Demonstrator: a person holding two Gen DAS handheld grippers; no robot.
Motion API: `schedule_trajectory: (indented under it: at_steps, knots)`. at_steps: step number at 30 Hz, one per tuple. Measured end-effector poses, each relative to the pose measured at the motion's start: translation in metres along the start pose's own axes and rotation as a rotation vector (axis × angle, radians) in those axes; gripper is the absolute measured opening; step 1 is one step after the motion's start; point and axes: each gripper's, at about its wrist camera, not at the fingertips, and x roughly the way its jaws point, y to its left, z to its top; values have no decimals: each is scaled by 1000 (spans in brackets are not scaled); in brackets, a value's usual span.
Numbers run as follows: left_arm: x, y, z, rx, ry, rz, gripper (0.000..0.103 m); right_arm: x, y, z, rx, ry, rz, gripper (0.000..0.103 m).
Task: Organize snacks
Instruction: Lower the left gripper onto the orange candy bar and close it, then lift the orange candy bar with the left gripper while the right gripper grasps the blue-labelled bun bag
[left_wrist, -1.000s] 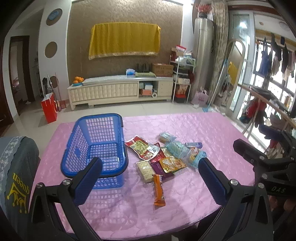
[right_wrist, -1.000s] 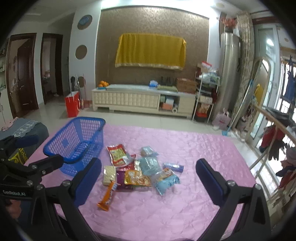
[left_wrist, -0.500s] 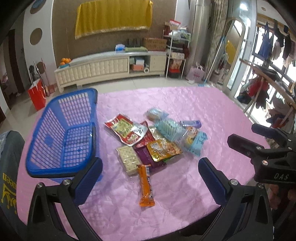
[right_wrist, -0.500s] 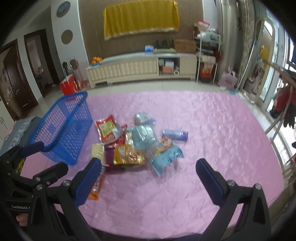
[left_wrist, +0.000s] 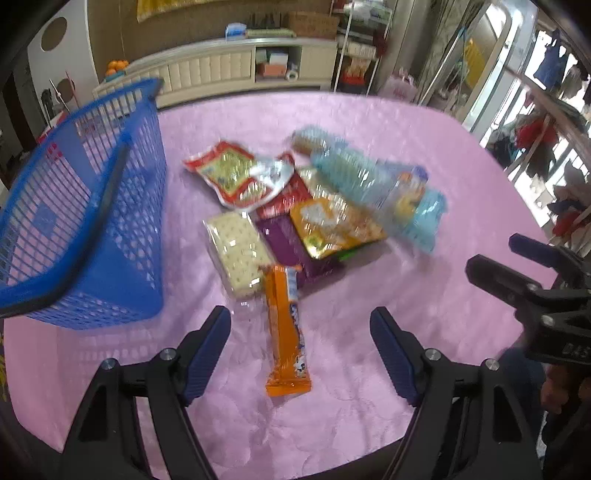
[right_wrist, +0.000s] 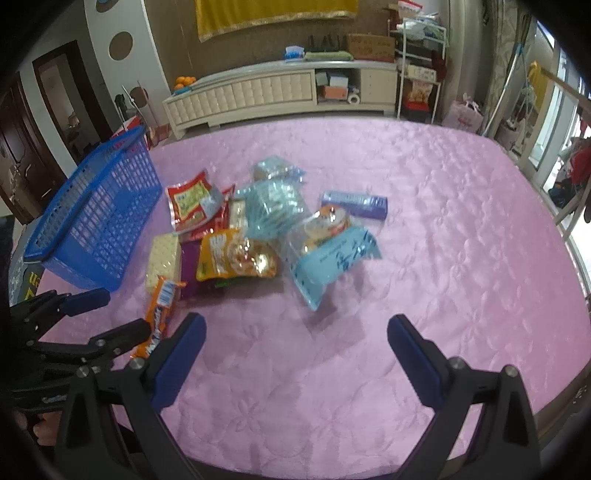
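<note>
- Left claw (left_wrist: 300, 325), jaws just narrowed yet released, is poised above the orange snack bar (left_wrist: 286, 332).
- Its long axis is laid lengthwise between the jaws on the counter (left_wrist: 424, 155).
- Right claw (right_wrist: 295, 332) is spread, ungrasping.

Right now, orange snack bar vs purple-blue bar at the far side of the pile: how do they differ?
The orange snack bar lies nearest the camera, its near end between the left tongs; the purple-blue bar lies far back, right of the pile. The orange one points lengthwise away; the purple-blue one lies crosswise. Both are long, flat on the pink tablecloth, outside the blue basket.
</note>
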Motion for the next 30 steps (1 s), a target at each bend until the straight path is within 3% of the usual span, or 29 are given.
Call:
schedule_trajectory:
  at_steps: [5, 9, 11, 14, 20, 30]
  knots:
    - [25, 2, 1, 10, 50, 42, 73, 10, -7, -3, 19, 22, 4, 100]
    - [39, 6, 0, 6, 80, 57, 61, 16, -10, -2, 19, 30, 5, 100]
    - [47, 6, 0, 8, 95, 52, 44, 18, -10, -2, 17, 35, 7, 100]
    - [56, 5, -1, -1, 112, 44, 25, 19, -10, -1, 13, 39, 5, 100]
    - [60, 6, -2, -20, 106, 25, 21, 19, -9, 2, 7, 37, 4, 100]
    - [26, 0, 14, -20, -13, -10, 21, 16, -14, 18, -41, -7, 33, 100]
